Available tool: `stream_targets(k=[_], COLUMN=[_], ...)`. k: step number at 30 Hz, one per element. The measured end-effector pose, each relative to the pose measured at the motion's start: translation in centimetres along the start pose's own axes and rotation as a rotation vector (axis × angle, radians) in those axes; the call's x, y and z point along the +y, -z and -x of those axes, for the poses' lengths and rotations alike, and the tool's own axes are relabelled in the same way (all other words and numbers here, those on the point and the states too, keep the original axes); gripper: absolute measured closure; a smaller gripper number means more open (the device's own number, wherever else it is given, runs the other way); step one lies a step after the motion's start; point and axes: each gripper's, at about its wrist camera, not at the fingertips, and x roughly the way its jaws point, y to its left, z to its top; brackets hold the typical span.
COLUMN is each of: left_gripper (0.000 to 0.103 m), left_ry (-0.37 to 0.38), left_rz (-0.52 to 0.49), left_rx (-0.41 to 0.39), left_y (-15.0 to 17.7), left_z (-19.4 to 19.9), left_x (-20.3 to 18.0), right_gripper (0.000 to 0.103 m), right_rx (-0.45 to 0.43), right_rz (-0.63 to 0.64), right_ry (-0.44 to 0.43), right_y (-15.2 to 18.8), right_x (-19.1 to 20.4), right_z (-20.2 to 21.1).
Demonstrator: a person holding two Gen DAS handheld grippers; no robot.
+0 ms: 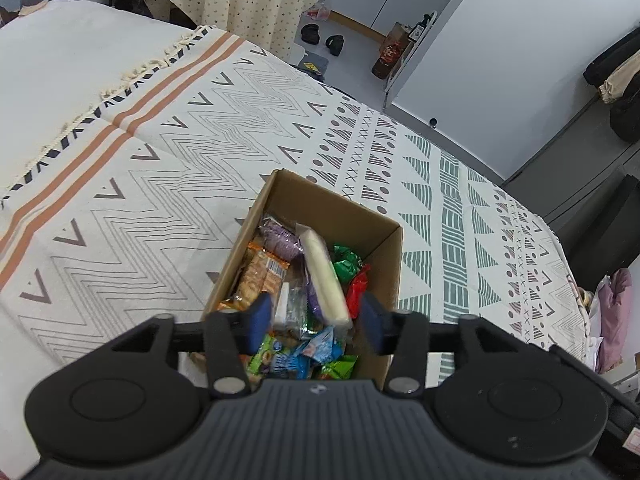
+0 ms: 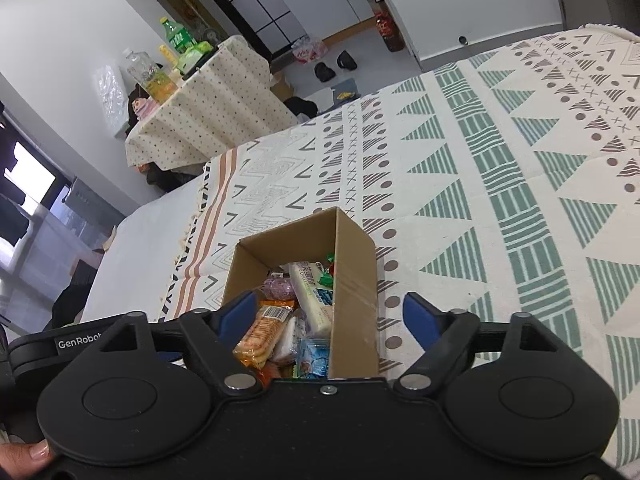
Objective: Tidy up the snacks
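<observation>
1. Both grippers hover over an open cardboard box (image 1: 384, 240) packed with snacks on a patterned bedspread (image 1: 160, 184). The left gripper (image 1: 314, 320) has its blue pads spread apart, holding nothing, directly above the packets at the box's near end. The right gripper (image 2: 331, 318) is spread wider still and also empty, straddling the box's right wall, one pad over the contents and the other outside above the cloth.

2. Just ahead of the left gripper lies a long pale packet (image 1: 324, 276), tilted across the heap. An orange cracker pack (image 1: 258, 276) sits ahead and to its left, a purple packet (image 1: 280, 236) beyond that, and green and red wrappers (image 1: 352, 276) ahead and to the right. Blue and green packets (image 1: 304, 358) lie beneath the pads.

3. The likely risk: the wrappers are loose, slick and overlapping, so a closing pinch could catch two at once or slide off the pale packet.

4. A second risk: if the right gripper descends as placed, it would probably strike or clamp the cardboard wall and could shift or tip the light box on the soft bedding.

5. With both grippers over one small opening, they may crowd each other.

6. Well beyond the grippers are a dotted tablecloth (image 2: 208, 112) carrying bottles (image 2: 176, 36), and shoes (image 1: 324, 38) on the floor; none obstructs.
</observation>
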Motion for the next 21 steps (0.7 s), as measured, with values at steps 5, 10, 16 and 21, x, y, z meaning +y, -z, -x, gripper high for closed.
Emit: stream_targets(k=[5, 10, 16, 21], left_gripper=[0.033, 0.023, 0.014, 0.012], left_ry=[-0.008, -0.004, -0.008, 0.008], left_rz=[-0.031, -0.045, -0.093, -0.117], left_rx=[-0.011, -0.001, -0.018, -0.019], left_y=[1.0, 2.3, 4.1, 5.1], left_z=[1.0, 1.8, 3.5, 5.0], left_x=[-0.5, -0.9, -2.0, -2.5], right_gripper=[0.014, 0.010, 0.000, 0.000], right_rx=[-0.014, -0.022, -0.055, -0.077], right_rz=[0.003, 0.014, 0.042, 0.080], right_ry=[0.009, 0.027, 0.053, 0.094], right_y=[0.7, 1.5, 2.1, 2.6], right_x=[-0.6, -1.2, -1.9, -2.2], right_z=[1.5, 3.2, 5.9, 8.2])
